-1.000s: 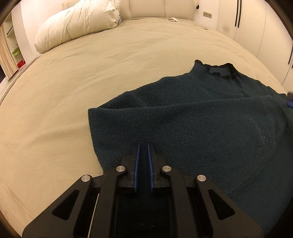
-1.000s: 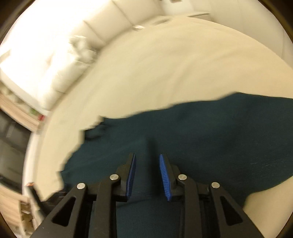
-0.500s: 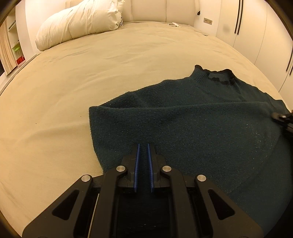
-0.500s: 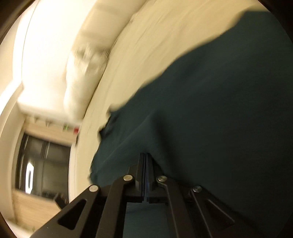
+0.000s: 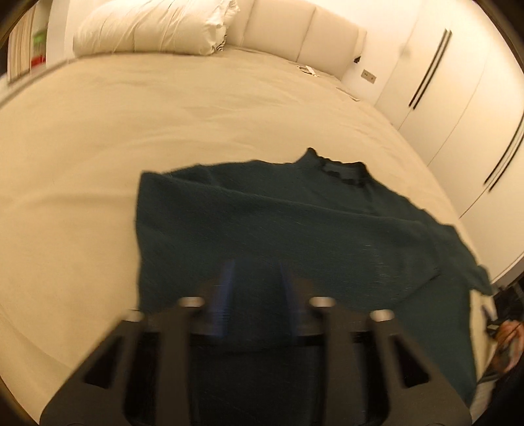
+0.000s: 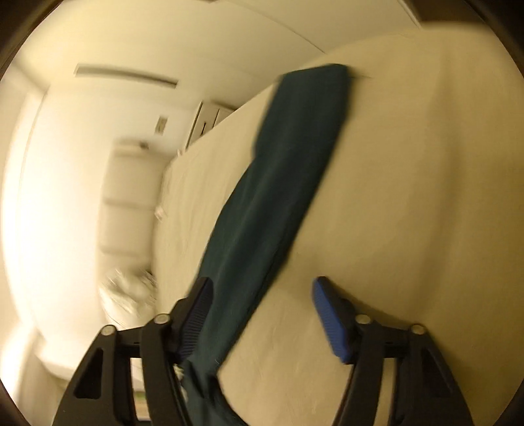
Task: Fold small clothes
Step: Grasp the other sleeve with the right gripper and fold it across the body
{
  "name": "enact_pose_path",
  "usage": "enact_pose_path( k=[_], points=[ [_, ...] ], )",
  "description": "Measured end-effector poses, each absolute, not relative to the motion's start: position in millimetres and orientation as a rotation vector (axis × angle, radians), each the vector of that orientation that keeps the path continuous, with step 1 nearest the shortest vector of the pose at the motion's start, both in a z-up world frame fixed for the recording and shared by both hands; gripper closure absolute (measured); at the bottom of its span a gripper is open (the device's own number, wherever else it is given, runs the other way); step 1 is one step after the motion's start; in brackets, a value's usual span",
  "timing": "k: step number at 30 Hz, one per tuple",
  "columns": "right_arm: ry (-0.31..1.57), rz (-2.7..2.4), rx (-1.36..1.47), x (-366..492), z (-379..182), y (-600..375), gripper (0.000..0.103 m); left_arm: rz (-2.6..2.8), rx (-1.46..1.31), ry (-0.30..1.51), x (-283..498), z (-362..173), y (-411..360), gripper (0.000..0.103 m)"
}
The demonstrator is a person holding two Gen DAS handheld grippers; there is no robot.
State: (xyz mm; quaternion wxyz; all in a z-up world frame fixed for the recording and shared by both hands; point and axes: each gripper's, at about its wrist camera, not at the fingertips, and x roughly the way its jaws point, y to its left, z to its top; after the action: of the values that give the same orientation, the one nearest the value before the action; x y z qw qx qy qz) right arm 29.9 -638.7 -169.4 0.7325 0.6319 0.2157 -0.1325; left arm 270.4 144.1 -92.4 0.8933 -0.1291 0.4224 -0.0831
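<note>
I see the dark teal sweater [image 5: 294, 236] lying flat on the beige bed [image 5: 98, 157], its collar pointing toward the headboard and one side folded over the body. My left gripper [image 5: 257, 281] sits over the near hem; its fingers [image 5: 226, 285] are opening, blurred, spread apart with sweater fabric beneath them but nothing clamped. A white pillow [image 5: 147, 29] rests at the head of the bed, and white wardrobe doors [image 5: 458, 98] stand to the right. My right gripper [image 6: 262, 295] is rolled sideways over the bed edge, its blue fingers [image 6: 330, 318] opening wide; the sweater [image 6: 278, 196] runs between them, just beside the left finger, not pinched.
</note>
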Motion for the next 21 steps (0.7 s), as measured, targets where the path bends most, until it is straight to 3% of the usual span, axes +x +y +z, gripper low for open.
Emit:
enact_pose_path(
  k=[1,2,6,9,13,21],
  points=[
    [0.458,-0.3,1.405,33.0,-172.2,-643.4,0.042,-0.18,-0.306,0.868,267.9,-91.1,144.5,0.026],
    [0.45,-0.303,1.406,36.5,-172.6,-646.8,0.042,-0.183,-0.339,0.851,263.2,-88.6,143.5,0.024],
    [0.401,-0.321,1.442,56.5,-176.3,-660.6,0.042,-0.215,-0.368,0.863,256.3,-83.5,132.4,0.024],
    [0.341,-0.364,1.487,61.6,-182.7,-685.0,0.052,-0.223,-0.38,0.864,253.7,-81.4,130.2,0.024],
    [0.403,-0.403,1.405,70.9,-180.1,-703.1,0.087,-0.234,-0.43,0.88,257.8,-83.5,132.0,0.024],
    [0.489,-0.331,1.005,129.6,-86.0,-637.1,0.091,-0.278,-0.516,0.874,272.2,-81.1,143.2,0.024]
  ],
)
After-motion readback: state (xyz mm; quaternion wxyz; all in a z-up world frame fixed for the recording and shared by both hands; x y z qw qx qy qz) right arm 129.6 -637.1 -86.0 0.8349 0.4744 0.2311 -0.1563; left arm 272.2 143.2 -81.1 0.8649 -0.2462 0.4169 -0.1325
